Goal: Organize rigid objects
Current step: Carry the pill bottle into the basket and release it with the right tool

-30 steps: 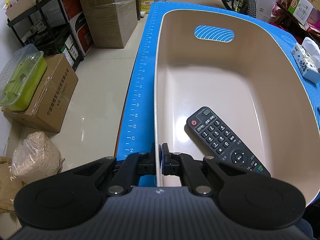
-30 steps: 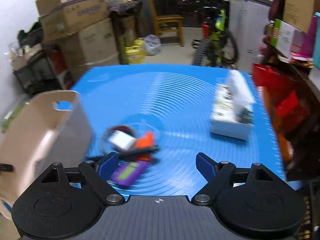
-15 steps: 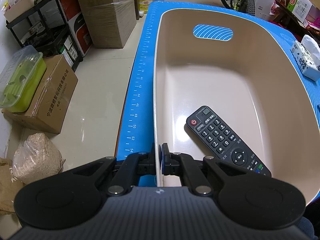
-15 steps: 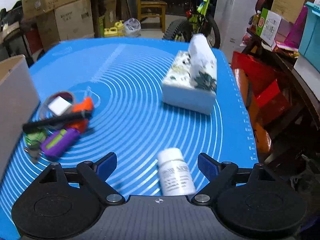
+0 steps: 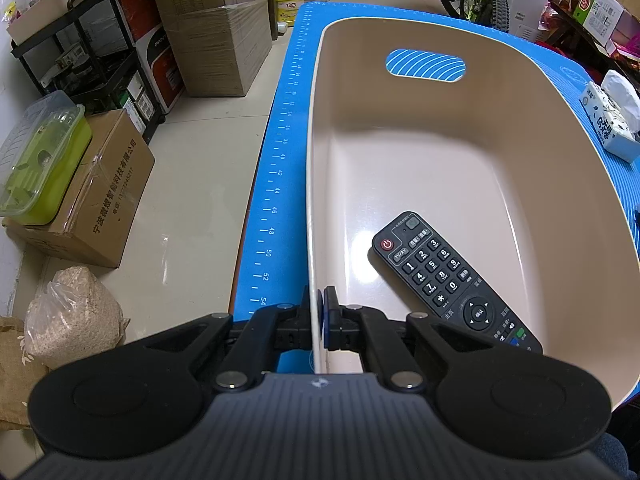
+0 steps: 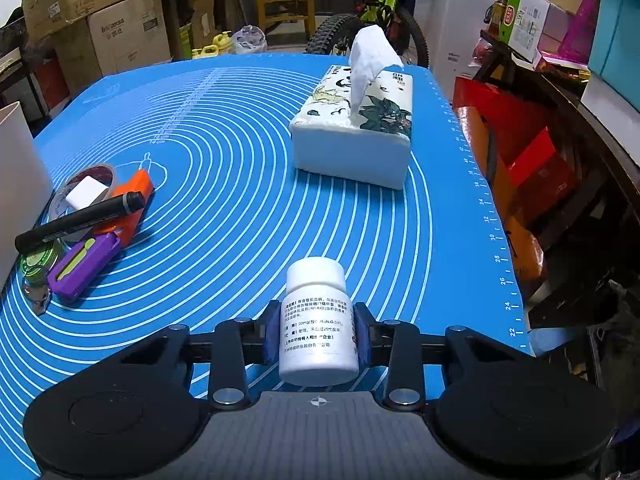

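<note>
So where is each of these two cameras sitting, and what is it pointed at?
Left wrist: sits on the left gripper, looking down along its fingers, clamped on the beige tub's rim; remote inside.
Right wrist: sits on the right gripper, looking over the blue mat; its jaws have just been closing around a white bottle.
Shared: mat, tissue box, tub.

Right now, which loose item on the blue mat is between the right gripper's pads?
The white pill bottle, upright between the right gripper pads; the black marker and purple case lie off left.
</note>
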### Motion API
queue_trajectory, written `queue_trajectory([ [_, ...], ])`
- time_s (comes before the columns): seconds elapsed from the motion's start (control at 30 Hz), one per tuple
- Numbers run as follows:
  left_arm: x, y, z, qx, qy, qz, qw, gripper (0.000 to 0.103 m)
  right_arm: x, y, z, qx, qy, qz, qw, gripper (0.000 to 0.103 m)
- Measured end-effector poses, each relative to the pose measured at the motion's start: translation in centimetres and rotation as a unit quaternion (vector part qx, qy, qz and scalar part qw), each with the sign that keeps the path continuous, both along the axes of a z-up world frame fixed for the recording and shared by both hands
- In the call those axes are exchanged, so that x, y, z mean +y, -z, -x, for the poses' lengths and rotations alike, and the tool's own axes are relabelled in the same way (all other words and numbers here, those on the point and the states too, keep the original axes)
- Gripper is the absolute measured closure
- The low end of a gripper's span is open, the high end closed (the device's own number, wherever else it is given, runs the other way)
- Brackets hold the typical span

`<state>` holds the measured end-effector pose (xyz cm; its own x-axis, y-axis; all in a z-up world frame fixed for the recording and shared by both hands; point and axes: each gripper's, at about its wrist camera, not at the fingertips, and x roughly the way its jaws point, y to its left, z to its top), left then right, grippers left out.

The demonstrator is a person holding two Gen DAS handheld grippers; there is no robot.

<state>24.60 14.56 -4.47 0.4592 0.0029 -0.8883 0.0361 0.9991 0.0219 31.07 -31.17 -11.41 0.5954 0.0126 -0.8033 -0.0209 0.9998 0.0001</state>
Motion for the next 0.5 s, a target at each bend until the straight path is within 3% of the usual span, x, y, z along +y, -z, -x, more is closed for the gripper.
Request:
queue_trajectory([
  [0.27, -0.1, 0.1, -0.1, 0.001, 0.001, 0.0, 1.0, 0.098, 1.5, -2.7, 0.8, -0.041, -0.008, 0.006, 0.999, 0.058],
  [0.5, -0.1, 0.1, -0.1, 0.001, 0.001, 0.0, 1.0, 0.098, 5.0, -7.6, 0.7, -0.096, -0.035, -0.006, 0.995, 0.058],
])
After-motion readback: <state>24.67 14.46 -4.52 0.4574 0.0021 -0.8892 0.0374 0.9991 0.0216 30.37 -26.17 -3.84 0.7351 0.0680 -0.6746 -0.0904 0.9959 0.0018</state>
